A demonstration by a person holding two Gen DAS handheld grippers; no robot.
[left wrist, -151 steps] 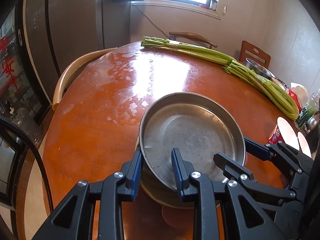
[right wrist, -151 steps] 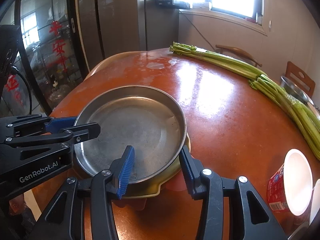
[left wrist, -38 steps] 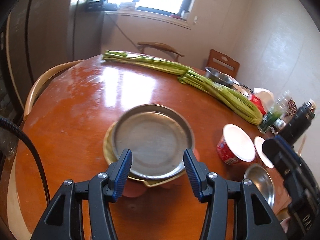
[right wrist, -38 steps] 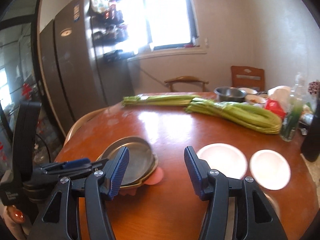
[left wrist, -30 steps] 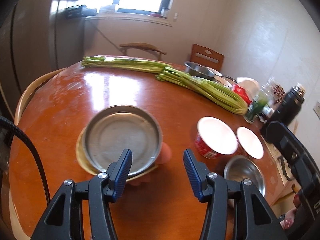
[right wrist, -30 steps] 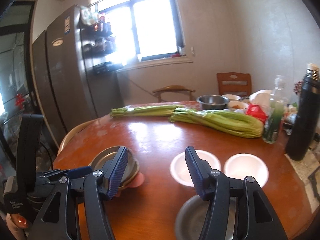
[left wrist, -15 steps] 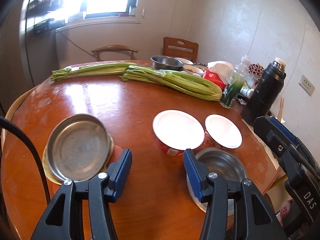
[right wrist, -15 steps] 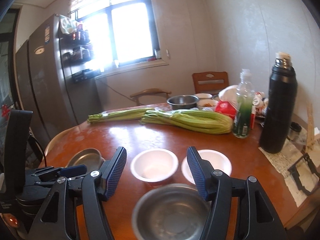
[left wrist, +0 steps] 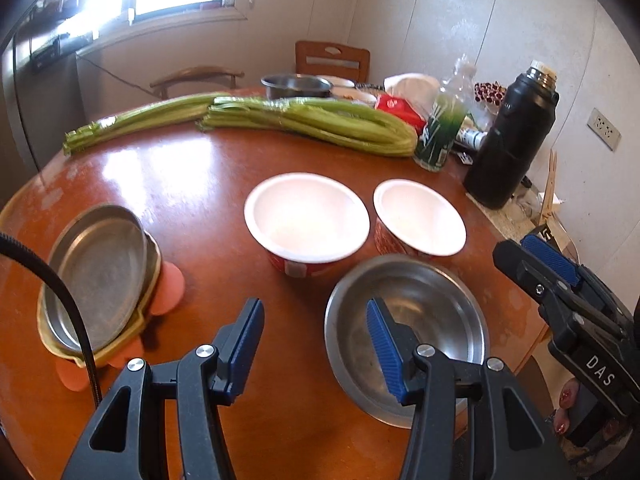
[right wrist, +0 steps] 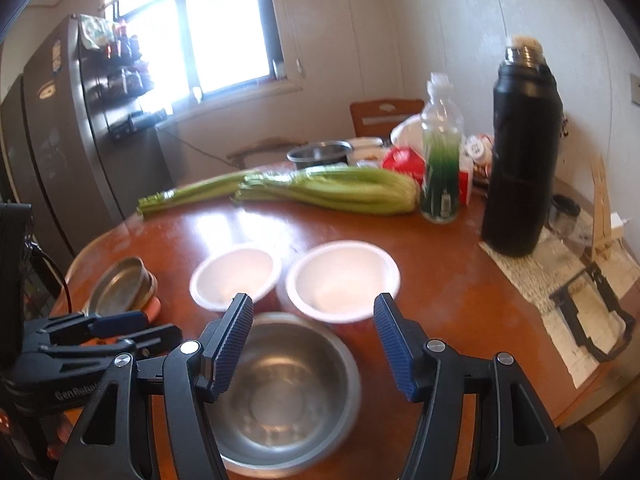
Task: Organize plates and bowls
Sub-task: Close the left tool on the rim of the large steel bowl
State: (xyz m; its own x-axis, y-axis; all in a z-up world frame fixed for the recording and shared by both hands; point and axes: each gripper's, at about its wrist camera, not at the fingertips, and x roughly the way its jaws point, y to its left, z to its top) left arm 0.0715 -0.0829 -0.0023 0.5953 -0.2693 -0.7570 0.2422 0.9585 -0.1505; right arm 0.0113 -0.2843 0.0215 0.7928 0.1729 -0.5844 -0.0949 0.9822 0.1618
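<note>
Steel bowl (left wrist: 406,332) sits at the near edge of the round table (left wrist: 192,184), just ahead of and below both grippers, with two white paper bowls behind it: the larger one (left wrist: 306,216) toward the left and the smaller one (left wrist: 420,218) toward the right, rims almost touching. Being round, the steel bowl has no long axis to line up with; what matters is which rim each gripper faces. The left gripper (left wrist: 316,332) stands open and empty, its right finger (left wrist: 384,344) hanging over the bowl's left inside wall and its left finger over bare table, so the left rim lies between them. The right gripper (right wrist: 314,340) is also open with nothing held, and it straddles the bowl's far rim and the smaller white bowl (right wrist: 342,278) beyond. The right-wrist view is somewhat blurred, so I judge rather than see that neither pad touches metal. Both grippers seem about equally near, the left perhaps better placed for a rim pinch. Well off to the left, the steel plate (left wrist: 96,268) already rests on the yellow plate (left wrist: 120,350), apart from the bowls.
</note>
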